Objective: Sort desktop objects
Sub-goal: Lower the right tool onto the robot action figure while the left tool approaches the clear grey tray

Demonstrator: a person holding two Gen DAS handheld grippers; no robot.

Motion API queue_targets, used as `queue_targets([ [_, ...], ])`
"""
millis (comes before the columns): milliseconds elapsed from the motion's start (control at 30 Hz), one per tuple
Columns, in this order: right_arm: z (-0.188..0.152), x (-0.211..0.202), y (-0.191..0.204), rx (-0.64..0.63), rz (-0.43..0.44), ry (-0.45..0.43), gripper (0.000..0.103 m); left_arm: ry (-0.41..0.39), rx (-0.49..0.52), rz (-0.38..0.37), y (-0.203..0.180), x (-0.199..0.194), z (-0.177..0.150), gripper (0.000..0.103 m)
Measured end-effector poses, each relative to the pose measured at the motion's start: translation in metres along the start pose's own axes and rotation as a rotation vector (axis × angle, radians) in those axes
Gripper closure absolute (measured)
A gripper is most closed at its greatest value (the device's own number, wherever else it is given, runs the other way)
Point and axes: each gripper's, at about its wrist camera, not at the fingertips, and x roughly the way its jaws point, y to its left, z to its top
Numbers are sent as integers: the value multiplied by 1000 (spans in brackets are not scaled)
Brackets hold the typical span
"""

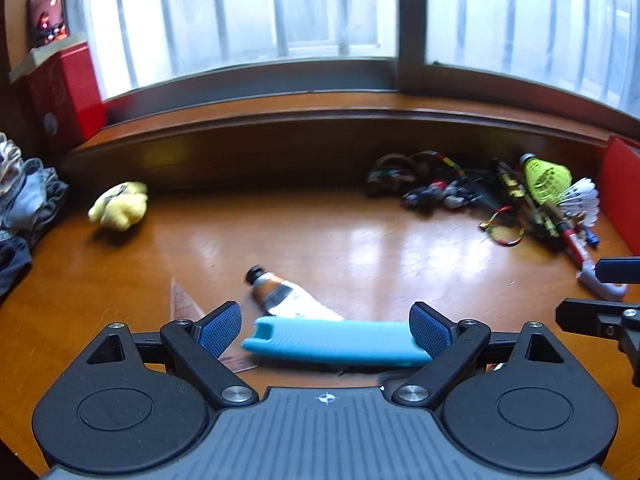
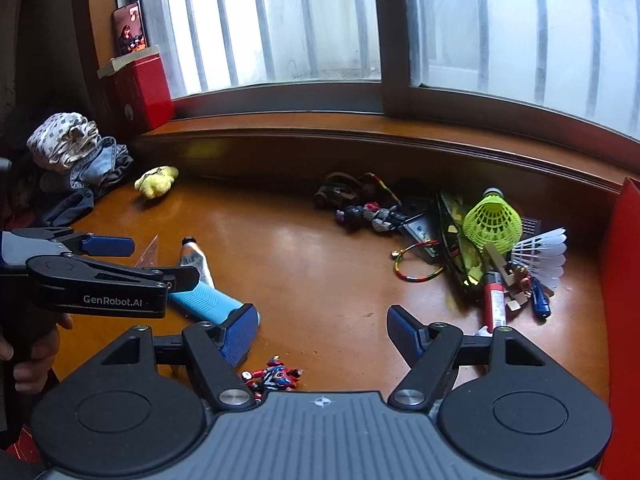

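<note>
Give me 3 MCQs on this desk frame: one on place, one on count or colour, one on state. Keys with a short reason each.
1. Where does the yellow plush toy lie?
A. on top of the shuttlecocks
B. far left of the desk, beside the pile of clothes
C. between the right gripper's jaws

2. How many shuttlecocks are in the pile at right?
A. one
B. two
C. four

3. How do the jaws of the left gripper stand?
A. open, with the blue case lying between them
B. shut with nothing between them
C. shut on the paint tube

Key:
1 B: the toy sits by the clothes under the sill.
2 B: one yellow-green shuttlecock and one white feather shuttlecock show.
3 A: the pads stand wide apart; whether they touch the case is unclear.
</note>
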Motion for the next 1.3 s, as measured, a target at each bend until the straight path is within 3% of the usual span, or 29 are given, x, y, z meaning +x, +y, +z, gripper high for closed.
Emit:
queue_targets([
  [267,-7,31,20,-33,44,135,28,48,0,-6,15,16,-8,11],
  [433,-7,36,30,-53,49,151,28,77,32,-51,8,28,-12,10],
  [767,-10,48,58,-142,133,216,28,84,62,-62,16,32,-14,8],
  [1100,-14,35,38,-151,56,213,28,110,39,-205,2,6,-24,10],
  [1300,-24,31,19,-142,19,218,28,127,10,-182,-12,10,-29,10],
])
